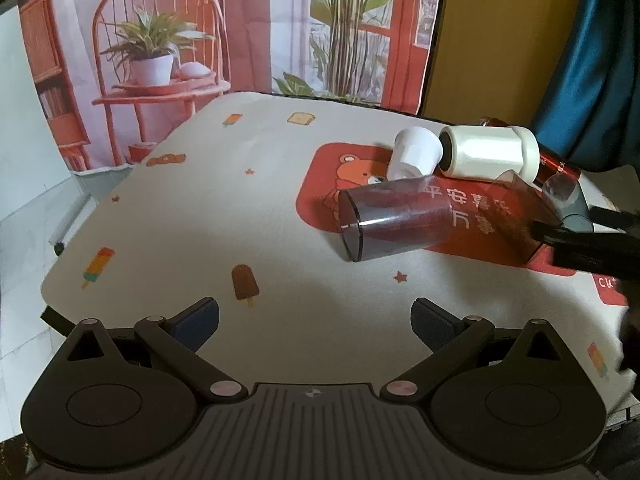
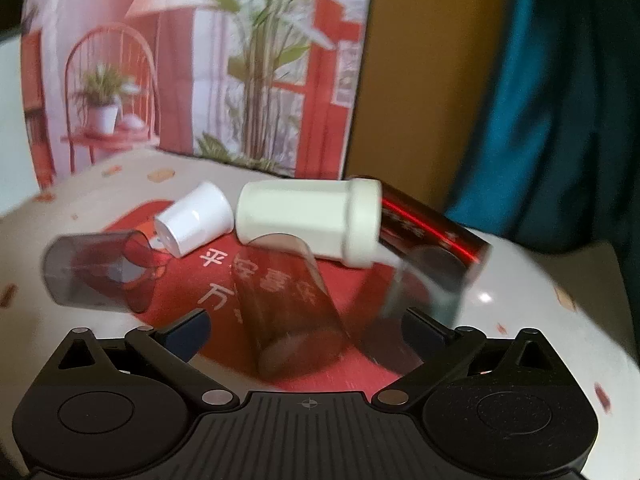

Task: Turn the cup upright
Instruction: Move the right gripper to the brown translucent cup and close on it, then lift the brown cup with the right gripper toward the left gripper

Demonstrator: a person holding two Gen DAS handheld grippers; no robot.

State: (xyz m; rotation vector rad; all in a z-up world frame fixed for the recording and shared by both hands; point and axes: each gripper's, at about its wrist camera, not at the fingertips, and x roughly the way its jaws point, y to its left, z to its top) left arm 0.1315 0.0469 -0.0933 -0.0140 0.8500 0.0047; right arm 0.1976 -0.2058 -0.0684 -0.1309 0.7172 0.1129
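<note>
Two smoky transparent cups lie on their sides on the red bear mat (image 1: 320,168). One cup (image 1: 394,220) lies with its base toward the left; it also shows in the right wrist view (image 2: 96,276). The second clear cup (image 2: 288,304) lies between the fingers of my right gripper (image 2: 306,326), which is open around it; in the left wrist view this cup (image 1: 516,208) is blurred beside the right gripper's black finger (image 1: 580,236). My left gripper (image 1: 316,320) is open and empty, above bare tablecloth in front of the first cup.
A small white cup (image 1: 416,152) and a larger white jar (image 1: 488,156) lie on their sides behind the clear cups. A dark red box (image 2: 432,236) lies behind the jar. The tablecloth (image 1: 200,208) has ice-lolly prints. A printed backdrop (image 1: 200,40) hangs behind the table.
</note>
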